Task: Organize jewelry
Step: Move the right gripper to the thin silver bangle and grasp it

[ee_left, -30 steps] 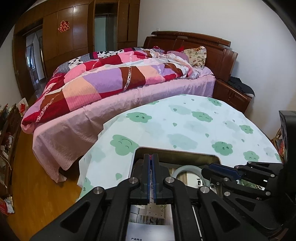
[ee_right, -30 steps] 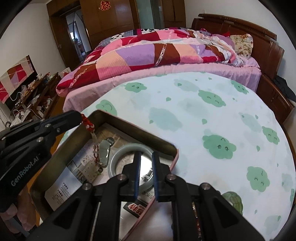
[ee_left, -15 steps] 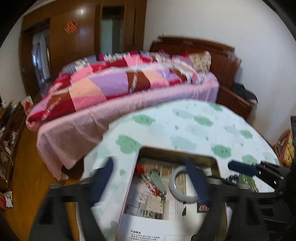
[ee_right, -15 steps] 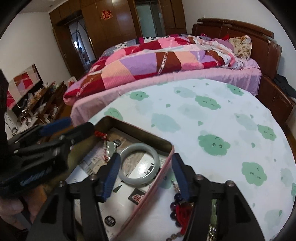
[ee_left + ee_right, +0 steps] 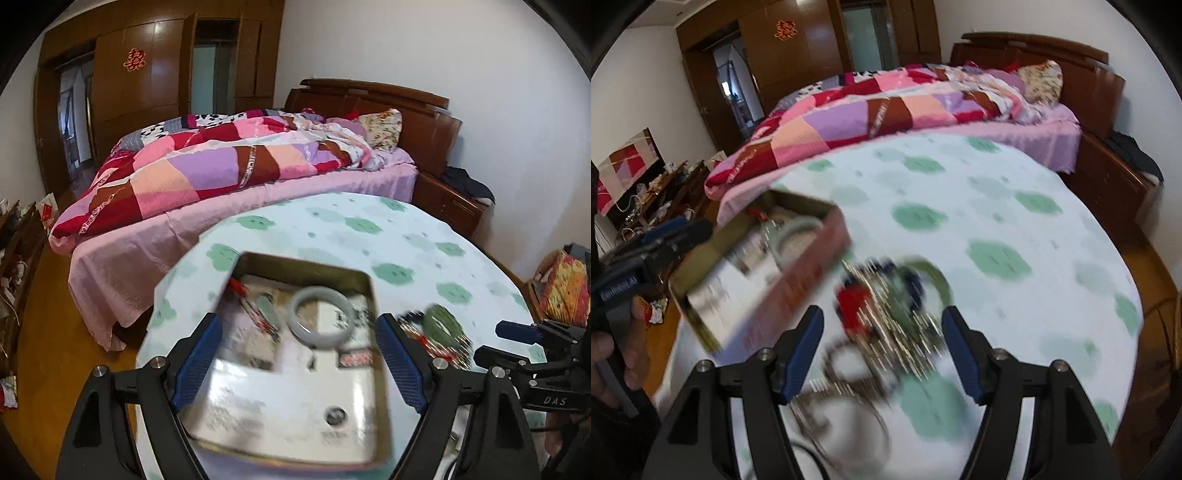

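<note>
An open metal tin (image 5: 303,264) sits on the round table with the green-cloud cloth (image 5: 406,236). Inside lie a pale jade bangle (image 5: 321,334) and a red-beaded pendant (image 5: 255,314) on printed papers. My left gripper (image 5: 299,350) hovers over the tin, open wide, holding nothing. A blurred pile of jewelry (image 5: 886,306) with red, green and dark beads lies on the cloth right of the tin (image 5: 820,251). My right gripper (image 5: 882,332) hangs above that pile with its jaws opening; the pads touch nothing. The left gripper (image 5: 665,236) shows at the left edge of the right wrist view.
A bed with a patchwork quilt (image 5: 229,166) and a wooden headboard (image 5: 369,99) runs along the table's far side. A nightstand (image 5: 454,203) stands by the wall. A person's hand (image 5: 613,350) holds the left gripper. The table edge drops to wooden floor (image 5: 48,332) on the left.
Both grippers went from shut to open and pulled back from the tin. The pendant and bangle now lie loose inside. The right gripper swung right, over the jewelry pile.
</note>
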